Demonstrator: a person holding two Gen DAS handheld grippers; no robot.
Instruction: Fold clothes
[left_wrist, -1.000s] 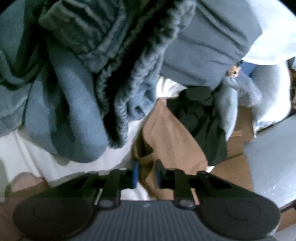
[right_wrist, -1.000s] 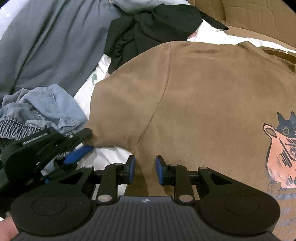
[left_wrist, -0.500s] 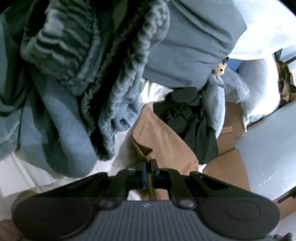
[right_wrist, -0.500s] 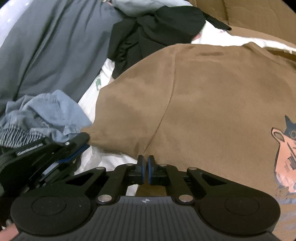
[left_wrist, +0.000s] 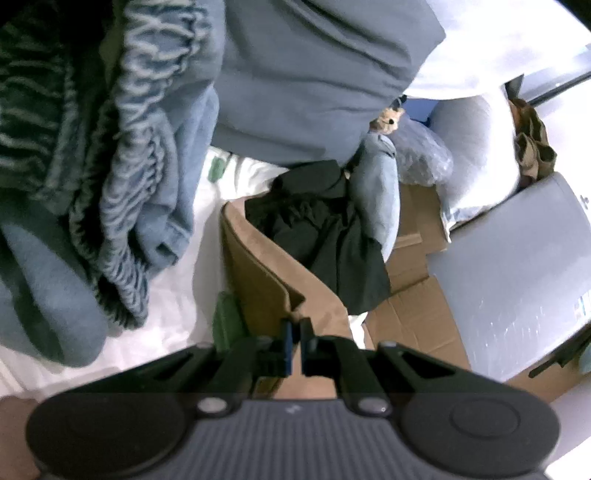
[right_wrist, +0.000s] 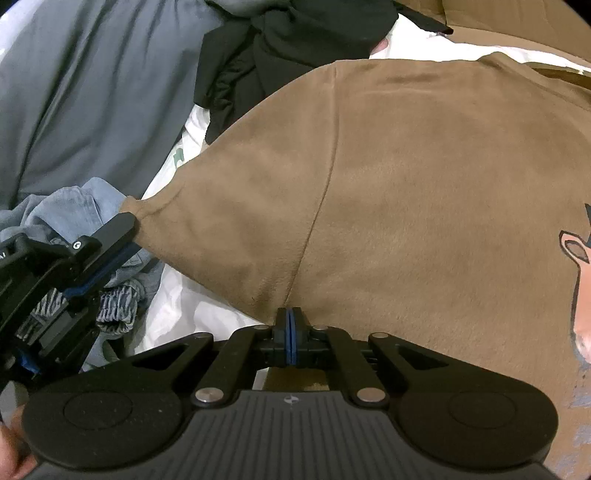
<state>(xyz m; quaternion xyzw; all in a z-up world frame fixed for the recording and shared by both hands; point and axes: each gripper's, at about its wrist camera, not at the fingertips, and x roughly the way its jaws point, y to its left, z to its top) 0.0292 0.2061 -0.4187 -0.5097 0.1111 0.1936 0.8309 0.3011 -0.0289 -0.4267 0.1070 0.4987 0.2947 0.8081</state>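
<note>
A brown T-shirt (right_wrist: 406, 177) with a cat print (right_wrist: 576, 251) lies spread over white bedding. My right gripper (right_wrist: 291, 319) is shut on the shirt's side edge, just below the sleeve seam. At the left of the right wrist view, my left gripper (right_wrist: 127, 240) pinches the tip of the sleeve. In the left wrist view the left gripper (left_wrist: 294, 326) is shut on that brown fabric (left_wrist: 258, 266), and the sleeve rises from the bed as a lifted fold.
Blue denim clothes with an elastic waistband (left_wrist: 122, 177) are heaped at the left, also seen as the denim heap (right_wrist: 74, 206). A grey cloth (right_wrist: 92, 92) and a black garment (right_wrist: 295, 48) lie beyond the shirt. Flattened cardboard (left_wrist: 410, 317) and a grey bin (left_wrist: 517, 280) sit at the right.
Both grippers went from open to shut on the brown shirt. The left one then lifted the sleeve tip a little off the bedding.
</note>
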